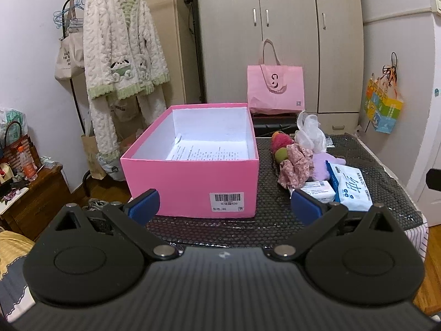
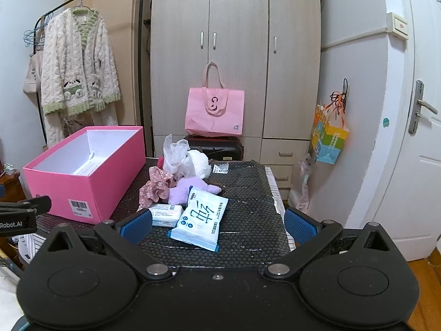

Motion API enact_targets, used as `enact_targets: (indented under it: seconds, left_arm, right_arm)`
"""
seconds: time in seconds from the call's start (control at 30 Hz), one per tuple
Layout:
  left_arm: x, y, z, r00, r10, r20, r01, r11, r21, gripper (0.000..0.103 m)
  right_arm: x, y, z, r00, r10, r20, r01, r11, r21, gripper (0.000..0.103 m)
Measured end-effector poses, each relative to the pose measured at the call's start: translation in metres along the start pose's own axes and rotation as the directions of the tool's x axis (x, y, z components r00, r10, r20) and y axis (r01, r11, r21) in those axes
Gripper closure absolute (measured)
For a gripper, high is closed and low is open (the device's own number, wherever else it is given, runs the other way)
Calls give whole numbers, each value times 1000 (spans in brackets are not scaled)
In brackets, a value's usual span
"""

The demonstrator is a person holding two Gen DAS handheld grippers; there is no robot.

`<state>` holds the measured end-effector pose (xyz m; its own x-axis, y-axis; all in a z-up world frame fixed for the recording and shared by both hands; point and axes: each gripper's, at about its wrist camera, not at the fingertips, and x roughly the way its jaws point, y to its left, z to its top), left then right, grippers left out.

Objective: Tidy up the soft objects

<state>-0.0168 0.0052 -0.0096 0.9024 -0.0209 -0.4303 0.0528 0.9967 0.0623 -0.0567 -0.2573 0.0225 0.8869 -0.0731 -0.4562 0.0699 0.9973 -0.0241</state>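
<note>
An open pink box [image 1: 193,182] with a paper sheet inside stands on the black mat [image 1: 270,207]; it also shows in the right wrist view [image 2: 82,190]. Right of it lies a pile: a floral scrunchie [image 1: 296,169] [image 2: 155,189], a purple plush [image 1: 322,165] [image 2: 190,190], a red and green plush [image 1: 281,146], a white plastic bag [image 2: 182,160], a blue-white wipes pack [image 1: 350,187] [image 2: 199,222] and a small tissue pack [image 2: 165,215]. My left gripper [image 1: 224,207] is open and empty in front of the box. My right gripper [image 2: 217,224] is open and empty, just before the wipes pack.
A pink tote bag [image 2: 215,113] sits on a dark suitcase [image 2: 217,146] before the wardrobe [image 2: 237,55]. A fluffy robe [image 1: 121,63] hangs on a rack at left. A white door [image 2: 413,138] is at right. A wooden side table [image 1: 35,193] with clutter stands at left.
</note>
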Motion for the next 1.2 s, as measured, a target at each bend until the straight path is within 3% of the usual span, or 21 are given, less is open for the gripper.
enact_targets:
  seconds: [0.7, 0.97, 1.2]
  left_arm:
    - [5, -1, 2, 999, 13, -30, -13, 1000, 12, 0]
    - [16, -3, 4, 997, 9, -75, -8, 1000, 18, 0]
    - [16, -18, 30, 988, -142, -58, 144, 989, 35, 0]
  right_arm:
    - [5, 1, -4, 1000, -9, -7, 9, 1000, -8, 0]
    - [11, -2, -3, 1000, -3, -21, 3, 1000, -12, 0]
    - [13, -8, 9, 998, 65, 24, -61, 989, -138, 0]
